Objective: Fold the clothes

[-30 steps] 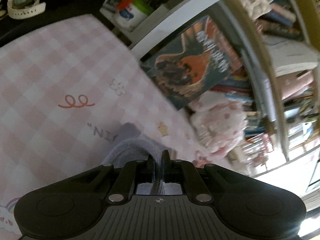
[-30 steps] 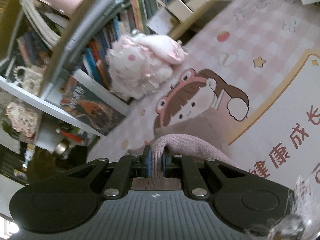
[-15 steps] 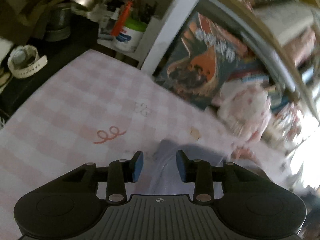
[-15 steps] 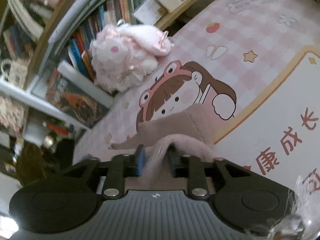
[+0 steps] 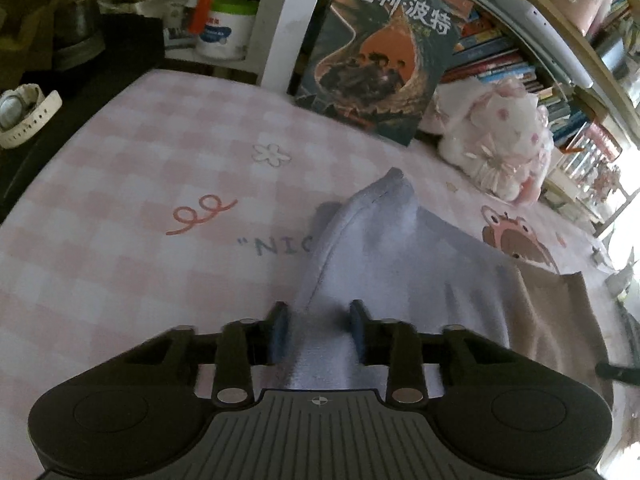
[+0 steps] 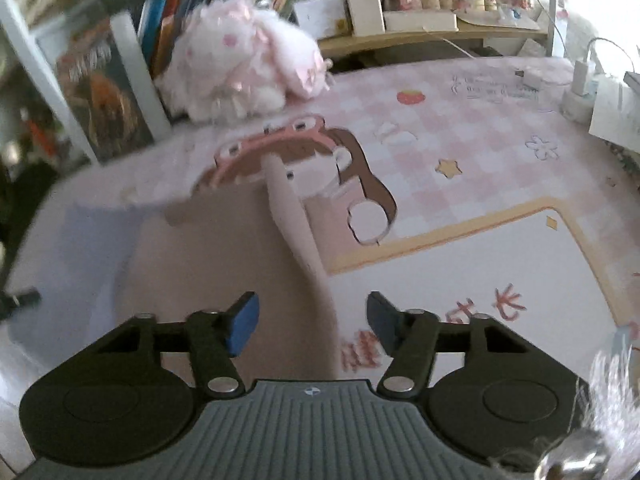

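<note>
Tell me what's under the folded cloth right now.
The cloth lies on the pink checked mat, covering the end of the "NIC" lettering and part of the cartoon character. Anything else beneath is hidden.

Right tool [image 6: 312, 322] spread wide over pink garment [image 6: 224, 264], checked mat [image 6: 460, 148], plush toy [image 6: 244, 64] behind

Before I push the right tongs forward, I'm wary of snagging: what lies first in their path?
Probably the raised fold of the pinkish-brown fleece garment, lying between the open right tongs; depth is unclear.
</note>
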